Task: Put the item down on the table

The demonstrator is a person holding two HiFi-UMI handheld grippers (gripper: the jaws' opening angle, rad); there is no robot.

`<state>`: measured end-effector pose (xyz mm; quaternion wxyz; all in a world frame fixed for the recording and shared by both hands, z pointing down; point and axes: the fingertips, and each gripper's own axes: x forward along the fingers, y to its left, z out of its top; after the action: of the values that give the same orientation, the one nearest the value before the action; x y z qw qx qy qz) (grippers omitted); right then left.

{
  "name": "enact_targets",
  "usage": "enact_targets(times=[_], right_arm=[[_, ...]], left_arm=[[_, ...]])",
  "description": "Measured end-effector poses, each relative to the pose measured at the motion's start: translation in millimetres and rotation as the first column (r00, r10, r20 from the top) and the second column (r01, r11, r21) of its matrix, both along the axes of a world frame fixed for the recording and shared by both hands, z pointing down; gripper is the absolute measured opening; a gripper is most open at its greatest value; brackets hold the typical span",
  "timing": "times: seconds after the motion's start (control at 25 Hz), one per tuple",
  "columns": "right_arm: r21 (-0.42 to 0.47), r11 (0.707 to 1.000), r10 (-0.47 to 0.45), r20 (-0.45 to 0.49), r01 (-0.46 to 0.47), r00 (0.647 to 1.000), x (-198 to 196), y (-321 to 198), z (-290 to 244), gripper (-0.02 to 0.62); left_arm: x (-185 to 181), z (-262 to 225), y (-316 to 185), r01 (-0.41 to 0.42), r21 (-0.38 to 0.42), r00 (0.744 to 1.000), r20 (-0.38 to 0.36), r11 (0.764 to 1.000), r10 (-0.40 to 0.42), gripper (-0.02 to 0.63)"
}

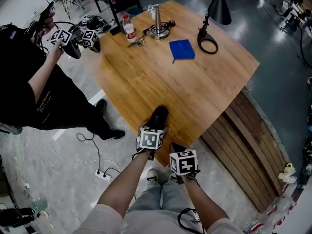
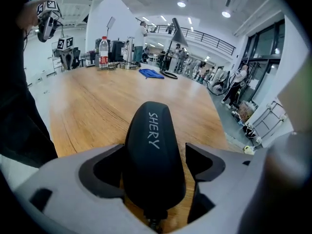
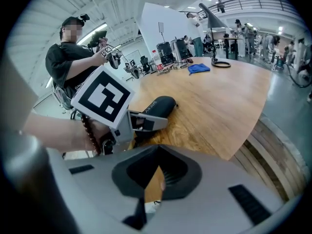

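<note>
A black, rounded case [image 1: 157, 117] printed SHERY lies flat on the wooden table [image 1: 170, 77], close to its near edge. My left gripper [image 1: 155, 126] reaches over that edge with the case [image 2: 151, 130] between its jaws. The jaws stand wide, and bare wood shows between the case and the right pad [image 2: 202, 160], so nothing is gripped. In the right gripper view the case [image 3: 158, 105] lies just ahead of the left gripper [image 3: 147, 122]. My right gripper [image 1: 176, 149] hangs off the table beside the left one, its jaws [image 3: 157, 146] shut and empty.
A second person stands at the left holding two grippers [image 1: 73, 38]. At the table's far end are a water bottle [image 1: 129, 28], a metal stand [image 1: 157, 21], a blue cloth [image 1: 182, 49] and a black loop [image 1: 208, 40]. A power strip [image 1: 103, 175] and cables lie on the floor.
</note>
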<state>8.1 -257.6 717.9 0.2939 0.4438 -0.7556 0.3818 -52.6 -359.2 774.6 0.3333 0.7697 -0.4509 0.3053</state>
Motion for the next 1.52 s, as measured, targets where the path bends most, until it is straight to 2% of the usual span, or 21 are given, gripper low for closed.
enact_targets(times=[0.16, 0.48, 0.68, 0.88, 1.04, 1.24, 1.4, 1.44, 1.52], right_arm=[[0.004, 1.0, 0.004, 0.005, -0.004, 1.0, 0.7, -1.8, 4.1, 0.003], [0.033, 0.999, 0.003, 0.013, -0.004, 1.0, -6.8, -5.3, 1.0, 0.003], [0.044, 0.999, 0.007, 0.012, -0.007, 1.0, -6.4, -4.2, -8.6, 0.003], [0.058, 0.998, 0.018, 0.017, -0.019, 1.0, -4.1, 3.6, -25.2, 0.003], [0.067, 0.997, 0.038, 0.021, -0.039, 0.999, 5.6, 15.6, -61.5, 0.003], [0.086, 0.996, 0.009, 0.015, -0.011, 1.0, 7.7, 54.7, -82.8, 0.003], [0.109, 0.994, 0.015, 0.031, -0.018, 0.999, 8.8, 76.4, -95.6, 0.003], [0.113, 0.993, 0.016, 0.036, -0.02, 0.999, 8.9, 82.2, -99.0, 0.003], [0.122, 0.992, 0.018, 0.046, -0.024, 0.999, 7.1, 94.2, -105.8, 0.003]], left_arm=[[1.9, -2.5, -0.8, 0.004, 0.003, 1.0, -0.019, 1.0, -0.004, 0.403], [-10.2, -15.9, 1.0, 0.005, 0.024, 1.0, -0.018, 1.0, -0.004, 0.407], [-20.1, -38.3, 5.3, -0.001, 0.063, 1.0, -0.022, 0.998, 0.003, 0.407], [-40.1, -71.5, 21.2, 0.07, 0.083, 0.996, -0.064, 0.994, -0.065, 0.405], [-42.5, -96.3, 50.3, 0.077, 0.11, 0.993, -0.101, 0.991, -0.066, 0.397], [-49.0, -125.3, 108.7, 0.139, 0.104, 0.987, -0.094, 0.985, -0.13, 0.21], [-52.0, -149.6, 143.1, 0.172, 0.162, 0.985, -0.061, 0.972, -0.164, 0.043], [-51.3, -155.8, 152.4, 0.174, 0.173, 0.984, -0.061, 0.969, -0.166, 0.015], [-48.6, -166.6, 172.4, 0.168, 0.187, 0.985, -0.064, 0.968, -0.159, 0.008]])
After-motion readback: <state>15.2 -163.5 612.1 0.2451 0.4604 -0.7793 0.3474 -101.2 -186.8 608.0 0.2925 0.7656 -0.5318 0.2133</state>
